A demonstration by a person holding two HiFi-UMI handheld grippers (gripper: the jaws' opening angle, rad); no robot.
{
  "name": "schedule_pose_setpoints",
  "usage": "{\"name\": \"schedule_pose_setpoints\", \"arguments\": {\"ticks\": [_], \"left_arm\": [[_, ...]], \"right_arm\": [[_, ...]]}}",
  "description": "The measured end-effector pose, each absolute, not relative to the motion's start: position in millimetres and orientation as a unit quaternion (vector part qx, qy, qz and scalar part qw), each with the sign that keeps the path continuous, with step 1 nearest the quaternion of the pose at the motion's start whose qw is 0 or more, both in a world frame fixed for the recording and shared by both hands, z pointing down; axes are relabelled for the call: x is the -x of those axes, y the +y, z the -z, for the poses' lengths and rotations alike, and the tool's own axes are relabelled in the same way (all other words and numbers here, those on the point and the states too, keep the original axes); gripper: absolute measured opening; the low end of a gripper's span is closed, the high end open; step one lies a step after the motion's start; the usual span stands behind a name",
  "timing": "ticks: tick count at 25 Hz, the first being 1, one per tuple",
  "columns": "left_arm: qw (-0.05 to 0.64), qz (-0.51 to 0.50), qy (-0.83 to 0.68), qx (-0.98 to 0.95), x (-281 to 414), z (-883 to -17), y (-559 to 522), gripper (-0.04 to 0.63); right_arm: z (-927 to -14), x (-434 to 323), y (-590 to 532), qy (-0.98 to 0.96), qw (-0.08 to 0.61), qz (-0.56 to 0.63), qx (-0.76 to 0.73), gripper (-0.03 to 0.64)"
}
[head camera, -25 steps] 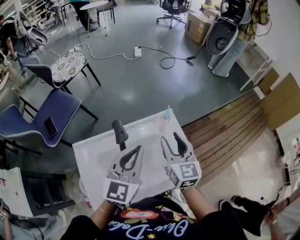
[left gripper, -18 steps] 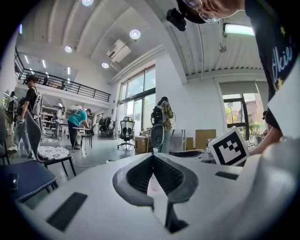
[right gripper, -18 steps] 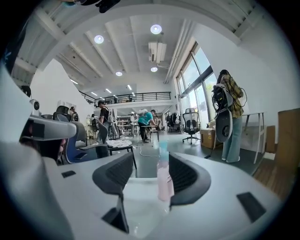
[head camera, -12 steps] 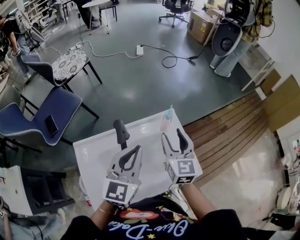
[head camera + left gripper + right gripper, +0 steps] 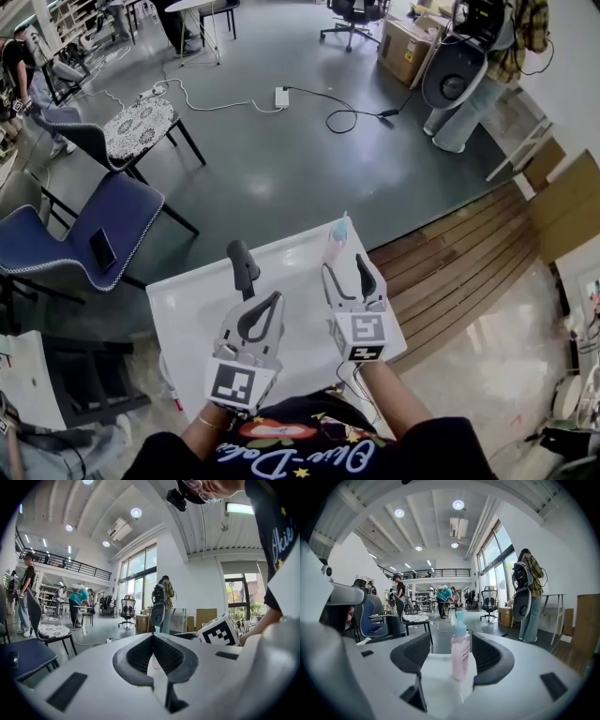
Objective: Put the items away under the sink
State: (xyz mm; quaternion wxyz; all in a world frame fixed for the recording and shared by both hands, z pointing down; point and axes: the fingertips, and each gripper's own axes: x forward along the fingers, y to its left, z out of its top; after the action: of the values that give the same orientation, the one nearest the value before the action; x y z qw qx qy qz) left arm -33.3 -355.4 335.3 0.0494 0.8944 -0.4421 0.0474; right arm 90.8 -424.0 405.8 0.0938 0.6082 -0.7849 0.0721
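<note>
Pump bottle (image 5: 334, 238) is standing at the white table's (image 5: 187, 314) far edge, nothing blocking it. My right gripper (image 5: 345, 269) jaws have just been opening wide, empty, with the bottle just ahead. My left gripper (image 5: 272, 302) is sitting closed, a black handle-like thing (image 5: 242, 265) just beyond it.

— Any words to read here?
— Pale cursive lettering on the person's dark shirt (image 5: 300, 457); upside down, cut off, too unsure to spell out.
— And the pink bottle (image 5: 460, 651)?
— A label (image 5: 465, 654) with print; far too small to read.
</note>
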Motion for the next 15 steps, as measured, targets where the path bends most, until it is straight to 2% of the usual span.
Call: {"name": "schedule_pose_setpoints", "arguments": {"ticks": [15], "left_arm": [[0.052, -0.051, -0.454, -0.888, 34.6, -334.9, -368.4, 0.008]], "right_arm": [[-420.5, -92.3, -446.0, -0.786, 0.103, -0.087, -0.603, 0.276]]}}
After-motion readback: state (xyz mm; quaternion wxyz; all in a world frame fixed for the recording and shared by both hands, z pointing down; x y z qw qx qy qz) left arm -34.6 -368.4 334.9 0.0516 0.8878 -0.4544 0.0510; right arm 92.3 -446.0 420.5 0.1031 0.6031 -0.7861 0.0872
